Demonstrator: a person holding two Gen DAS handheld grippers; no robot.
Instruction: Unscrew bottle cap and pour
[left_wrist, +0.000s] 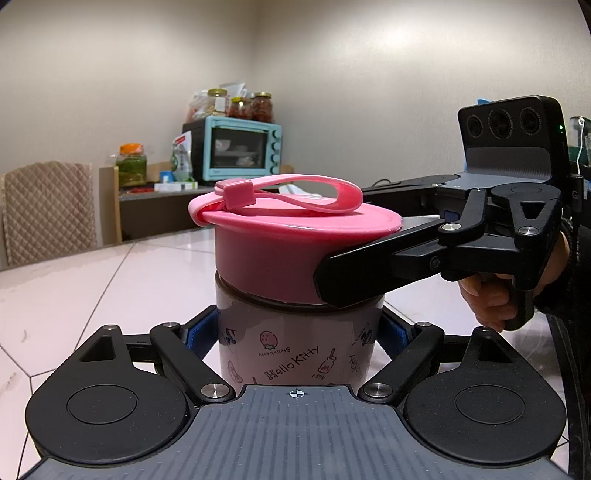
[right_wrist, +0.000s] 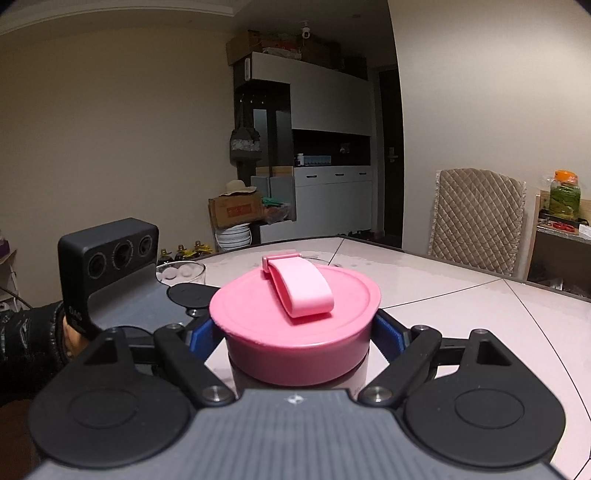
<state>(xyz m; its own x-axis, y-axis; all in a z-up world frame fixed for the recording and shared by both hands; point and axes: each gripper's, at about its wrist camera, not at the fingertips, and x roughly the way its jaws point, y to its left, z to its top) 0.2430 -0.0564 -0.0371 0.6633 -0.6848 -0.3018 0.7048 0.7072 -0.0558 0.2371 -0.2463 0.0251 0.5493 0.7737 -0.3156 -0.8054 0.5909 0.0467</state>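
Note:
A pink Hello Kitty bottle (left_wrist: 299, 350) stands upright on the white table. Its wide pink cap (left_wrist: 280, 243) has a pink strap loop on top. My left gripper (left_wrist: 299, 332) is shut on the bottle's body, blue pads on both sides. My right gripper (right_wrist: 297, 332) is shut on the pink cap (right_wrist: 295, 317). In the left wrist view it comes in from the right, one black finger (left_wrist: 354, 277) across the cap's side. A clear glass (right_wrist: 181, 273) stands behind the left gripper's body in the right wrist view.
The white tiled table (left_wrist: 110, 288) stretches away. A quilted chair (right_wrist: 480, 218) stands at its far side. A turquoise toaster oven (left_wrist: 240, 147) with jars on top sits on a side shelf. A cabinet and boxes line the far wall.

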